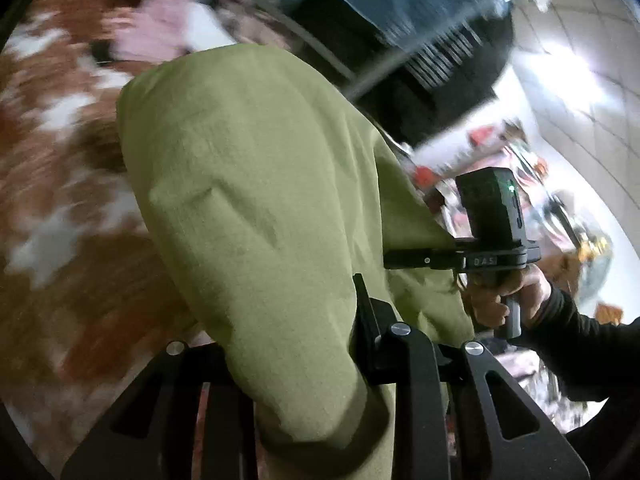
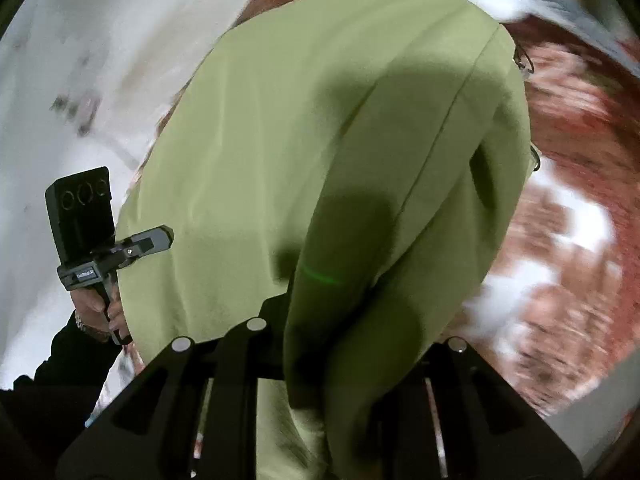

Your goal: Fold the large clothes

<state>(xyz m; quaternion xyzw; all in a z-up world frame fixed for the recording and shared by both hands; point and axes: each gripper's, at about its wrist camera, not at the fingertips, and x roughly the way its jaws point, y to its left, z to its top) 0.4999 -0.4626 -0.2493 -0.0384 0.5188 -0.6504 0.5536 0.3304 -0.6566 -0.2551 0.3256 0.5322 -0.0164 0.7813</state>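
Note:
A large light-green garment [image 1: 256,184] hangs in the air between both grippers, above a brown-and-white patterned surface [image 1: 52,148]. My left gripper [image 1: 320,360] is shut on one edge of the garment, which drapes over and hides its fingertips. My right gripper [image 2: 320,360] is shut on the other edge of the garment [image 2: 320,140], with cloth bunched between its fingers. In the left wrist view the right gripper [image 1: 404,260] pinches the cloth at the right. In the right wrist view the left gripper [image 2: 160,238] pinches it at the left.
Blurred pink and blue clothes [image 1: 172,24] lie at the far side of the patterned surface [image 2: 568,208]. A dark object [image 1: 420,76] stands behind the garment. A white wall [image 2: 80,60] is at the left. The background is motion-blurred.

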